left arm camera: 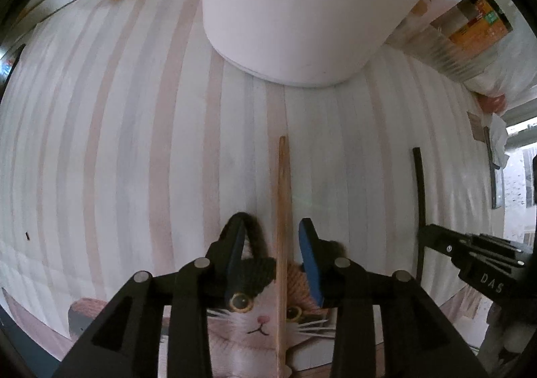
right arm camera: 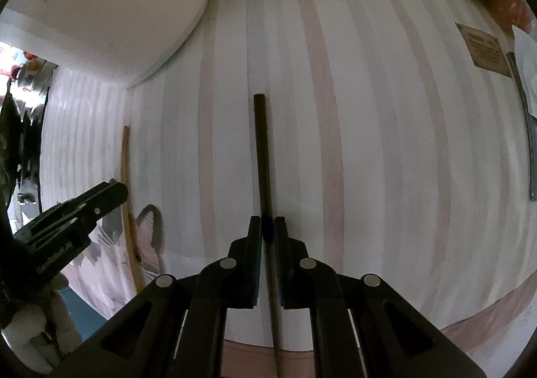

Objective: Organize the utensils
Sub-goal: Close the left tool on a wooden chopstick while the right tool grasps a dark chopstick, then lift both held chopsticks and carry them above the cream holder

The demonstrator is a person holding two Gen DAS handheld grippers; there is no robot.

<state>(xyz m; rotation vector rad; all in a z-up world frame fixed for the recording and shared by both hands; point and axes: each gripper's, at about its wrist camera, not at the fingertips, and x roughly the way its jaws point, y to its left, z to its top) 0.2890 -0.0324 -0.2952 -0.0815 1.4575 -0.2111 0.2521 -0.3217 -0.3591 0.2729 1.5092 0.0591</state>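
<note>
- Landmark: the cat mat (left arm camera: 261,321) on the striped bench (left arm camera: 134,143).
- Left gripper (left arm camera: 272,227): jaws part-open, clear of the wooden chopstick (left arm camera: 282,210), which runs between them, its near part across the cat mat and its tip beyond it.
- Right gripper (right arm camera: 267,223): jaws clamped on the black chopstick (right arm camera: 263,156), to the right of the cat mat.
- Our reading: a placing step; wooden chopstick looks let go, the black one still in the grip.
- Next calls for bringing the black chopstick alongside the wooden one on the cat mat, parallel, then releasing.
- White container (left arm camera: 295,9) stands beyond the cat mat.
</note>
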